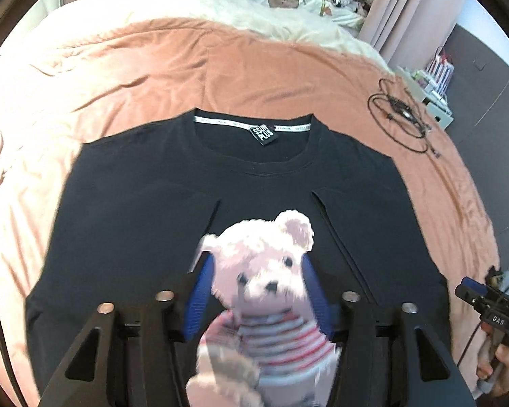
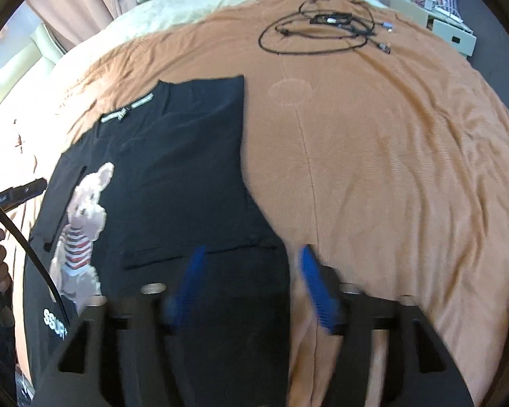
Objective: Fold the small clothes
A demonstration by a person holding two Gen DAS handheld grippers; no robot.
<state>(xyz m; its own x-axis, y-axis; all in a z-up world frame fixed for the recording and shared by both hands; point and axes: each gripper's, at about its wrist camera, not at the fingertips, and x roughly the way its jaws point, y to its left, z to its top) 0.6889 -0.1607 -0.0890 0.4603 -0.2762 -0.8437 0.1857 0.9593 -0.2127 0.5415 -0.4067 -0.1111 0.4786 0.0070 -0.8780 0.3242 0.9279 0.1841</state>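
A black T-shirt [image 1: 135, 210] with a pink teddy bear print [image 1: 264, 271] lies face up on the orange bedspread [image 1: 254, 74], both sleeves folded in over the front. My left gripper [image 1: 258, 261] is open above the bear print, holding nothing. The right gripper shows at the left view's right edge [image 1: 482, 291]. In the right wrist view the same shirt [image 2: 186, 176] lies to the left, and my right gripper [image 2: 251, 254] is open over its right folded edge, holding nothing. The left gripper's tip [image 2: 23, 190] shows at the far left.
A coil of black cables with an adapter [image 2: 329, 23] lies on the far right part of the bedspread. A cream duvet [image 1: 220, 6] with soft toys and piled clothes lies beyond. A white box [image 2: 454, 34] stands beside the bed.
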